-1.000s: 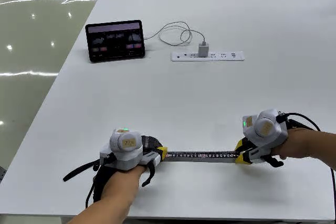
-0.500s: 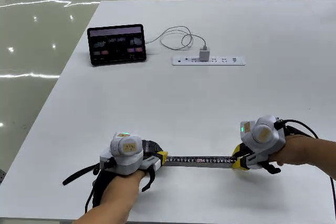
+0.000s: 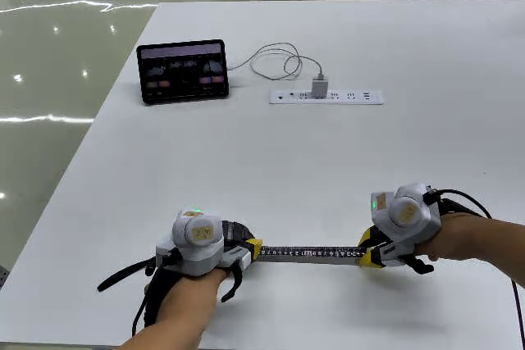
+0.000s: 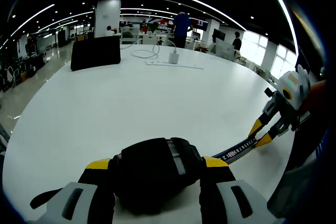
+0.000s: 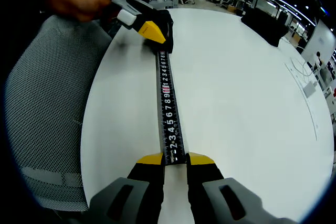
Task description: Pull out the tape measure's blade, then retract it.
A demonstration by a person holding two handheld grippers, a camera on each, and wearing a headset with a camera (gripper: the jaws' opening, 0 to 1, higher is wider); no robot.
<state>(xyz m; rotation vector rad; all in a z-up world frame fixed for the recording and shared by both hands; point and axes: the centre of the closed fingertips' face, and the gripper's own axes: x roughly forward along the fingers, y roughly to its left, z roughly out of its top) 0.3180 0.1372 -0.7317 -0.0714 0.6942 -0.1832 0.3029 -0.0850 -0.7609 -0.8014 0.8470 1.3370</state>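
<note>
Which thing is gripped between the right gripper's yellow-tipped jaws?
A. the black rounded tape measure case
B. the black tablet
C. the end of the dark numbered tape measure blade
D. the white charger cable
C: the right gripper has its jaws closed on the end of the dark numbered tape measure blade, which runs on to the black rounded case clamped by the left gripper.

Facing each other low and level, the left gripper (image 3: 248, 247) clamps the tape measure case (image 4: 152, 174), the right gripper (image 3: 368, 251) pinches its blade (image 5: 169, 108).
</note>
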